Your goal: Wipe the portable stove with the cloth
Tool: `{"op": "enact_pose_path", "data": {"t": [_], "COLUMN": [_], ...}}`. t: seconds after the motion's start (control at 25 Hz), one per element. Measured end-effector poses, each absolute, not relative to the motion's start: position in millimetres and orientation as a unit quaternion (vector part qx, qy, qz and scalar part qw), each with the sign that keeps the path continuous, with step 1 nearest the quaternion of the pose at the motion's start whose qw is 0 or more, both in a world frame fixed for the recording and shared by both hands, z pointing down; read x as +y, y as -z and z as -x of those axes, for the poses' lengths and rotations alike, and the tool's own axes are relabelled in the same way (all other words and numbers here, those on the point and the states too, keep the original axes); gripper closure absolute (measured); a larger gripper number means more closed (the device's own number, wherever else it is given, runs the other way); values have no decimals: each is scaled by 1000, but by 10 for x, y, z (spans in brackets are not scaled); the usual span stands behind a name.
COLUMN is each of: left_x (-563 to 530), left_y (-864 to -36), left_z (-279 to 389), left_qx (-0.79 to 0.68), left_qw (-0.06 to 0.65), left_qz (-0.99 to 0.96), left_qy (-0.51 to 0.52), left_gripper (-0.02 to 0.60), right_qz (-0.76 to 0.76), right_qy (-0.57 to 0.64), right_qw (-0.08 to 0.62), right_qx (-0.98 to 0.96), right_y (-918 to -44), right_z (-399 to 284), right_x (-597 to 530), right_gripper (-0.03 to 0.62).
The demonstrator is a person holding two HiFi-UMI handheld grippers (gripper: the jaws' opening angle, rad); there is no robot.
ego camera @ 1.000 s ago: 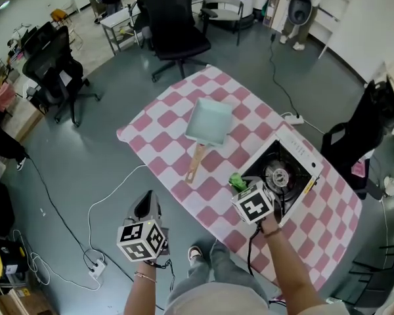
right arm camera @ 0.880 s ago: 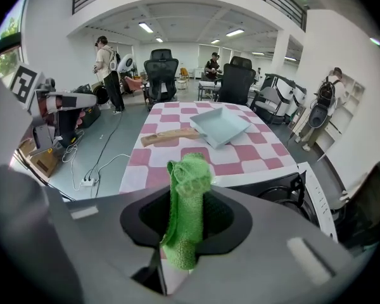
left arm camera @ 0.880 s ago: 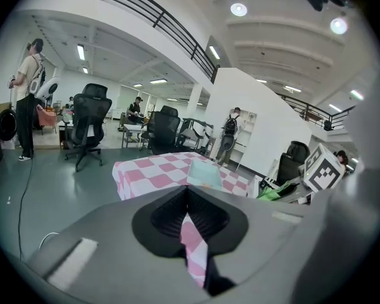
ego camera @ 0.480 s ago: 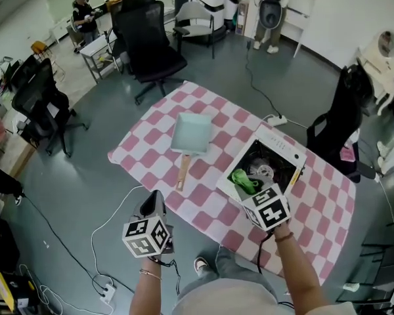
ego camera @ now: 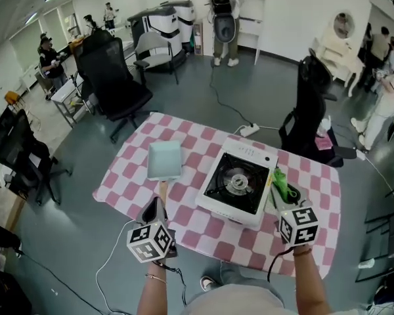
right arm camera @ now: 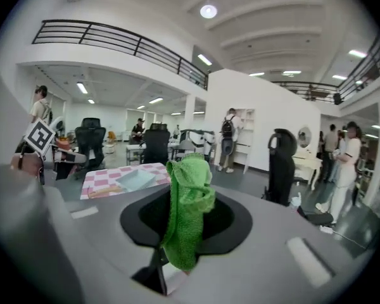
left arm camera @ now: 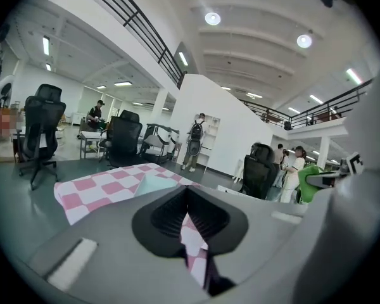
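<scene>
The portable stove (ego camera: pixel 236 184), white with a black top and a round burner, sits in the middle of the checked table. My right gripper (ego camera: pixel 285 199) hangs just off the stove's right edge, shut on the green cloth (ego camera: pixel 280 181). In the right gripper view the cloth (right arm camera: pixel 189 201) stands up bunched between the jaws of the right gripper (right arm camera: pixel 177 246). My left gripper (ego camera: pixel 152 207) is at the table's near left edge, below the pan's handle, shut on nothing. In the left gripper view its jaws (left arm camera: pixel 191 223) meet, and the green cloth (left arm camera: pixel 311 177) shows far right.
A pale teal pan (ego camera: pixel 165 160) with a wooden handle lies left of the stove on the pink-and-white checked cloth (ego camera: pixel 203 140). Black office chairs (ego camera: pixel 111 84) stand behind the table, another (ego camera: pixel 310 110) at its right. Cables and a power strip (ego camera: pixel 248 130) lie on the floor. People stand at the back.
My right gripper has carried the green cloth from the stove's left part across to its right edge. The head view has swung round. The left gripper stays near the table's edge.
</scene>
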State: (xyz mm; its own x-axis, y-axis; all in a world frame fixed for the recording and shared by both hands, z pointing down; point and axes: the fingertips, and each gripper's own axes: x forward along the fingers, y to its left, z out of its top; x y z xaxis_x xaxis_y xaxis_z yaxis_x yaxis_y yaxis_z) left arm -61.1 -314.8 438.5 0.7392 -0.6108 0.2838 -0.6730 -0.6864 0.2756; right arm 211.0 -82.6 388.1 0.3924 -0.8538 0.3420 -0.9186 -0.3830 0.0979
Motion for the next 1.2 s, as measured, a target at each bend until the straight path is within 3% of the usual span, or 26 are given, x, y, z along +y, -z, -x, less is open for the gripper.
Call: {"op": "enact_pose_path", "data": {"t": [0.48, 1.2], "left_x": [-3114, -3108], "left_y": [-4108, -4112], "left_z": [-76, -316], "left_qx": [-303, -295], "left_qw": [136, 127], "left_qz": [-940, -944], "left_qy": [-81, -80], "left_gripper": [581, 581], "right_qz": [-933, -936], "right_qy": [-90, -77], "right_qw": [20, 45], "right_qx": [-348, -341], "right_y": [-4019, -3960], "right_z": [-2735, -2890], "right_x": [360, 318], "right_gripper": [500, 500]}}
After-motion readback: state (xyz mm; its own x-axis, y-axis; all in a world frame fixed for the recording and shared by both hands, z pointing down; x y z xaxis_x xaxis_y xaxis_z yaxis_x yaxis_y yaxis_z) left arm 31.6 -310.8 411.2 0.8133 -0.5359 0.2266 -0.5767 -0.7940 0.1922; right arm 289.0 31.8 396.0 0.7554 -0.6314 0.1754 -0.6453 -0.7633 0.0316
